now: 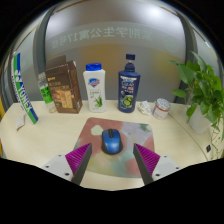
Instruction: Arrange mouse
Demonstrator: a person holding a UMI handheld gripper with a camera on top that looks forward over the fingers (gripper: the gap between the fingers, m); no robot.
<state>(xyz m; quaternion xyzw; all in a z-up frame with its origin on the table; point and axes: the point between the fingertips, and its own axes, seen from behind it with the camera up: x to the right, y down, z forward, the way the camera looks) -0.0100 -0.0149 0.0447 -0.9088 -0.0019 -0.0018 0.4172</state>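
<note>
A blue and grey mouse [111, 140] rests on a patterned mouse pad [95, 128] on the pale table. My gripper [112, 158] is open, its two magenta pads spread wide at either side. The mouse sits between the fingertips [80, 156] and just ahead of them, with a clear gap on each side. Nothing is held.
Beyond the mouse pad stand a brown box [64, 87], a white bottle [95, 88] and a dark blue bottle [128, 88]. A small white object [146, 107] and a cup [162, 108] sit to the right, with a green plant [205, 90] at the far right. A frosted glass wall is behind.
</note>
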